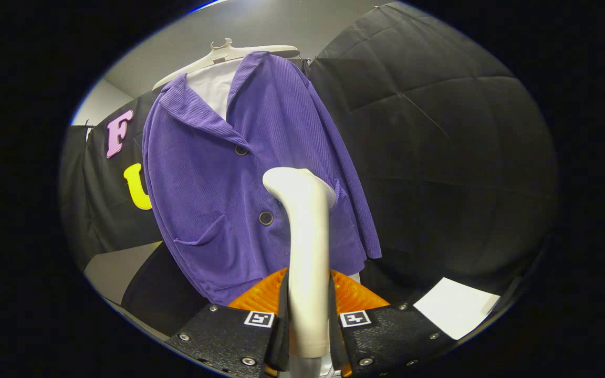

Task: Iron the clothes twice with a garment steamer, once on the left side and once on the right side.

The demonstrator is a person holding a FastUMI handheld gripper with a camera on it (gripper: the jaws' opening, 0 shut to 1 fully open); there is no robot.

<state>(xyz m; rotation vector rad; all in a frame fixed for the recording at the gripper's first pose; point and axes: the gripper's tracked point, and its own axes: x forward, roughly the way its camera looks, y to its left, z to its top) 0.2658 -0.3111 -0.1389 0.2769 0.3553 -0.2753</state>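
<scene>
The light was soft and came from above. The steamer point(306, 247) shone with glare. Edges bent round, sharp everywhere.

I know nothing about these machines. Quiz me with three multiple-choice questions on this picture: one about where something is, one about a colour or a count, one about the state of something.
1. Where is the steamer's head?
A. Against the purple jacket's front, near the lower button
B. On the white sheet
C. Up at the hanger

2. How many dark buttons show on the jacket?
A. None
B. Two
C. Five

3. What are the tongs doing?
A. Open, holding nothing
B. Shut on the steamer's handle
C. Shut on the jacket's hem

Answers:
1 A: the steamer ends at the purple jacket, beside the lower button.
2 B: the upper button and the lower one show.
3 B: both fingers of the tongs press on the handle from either side.
</scene>
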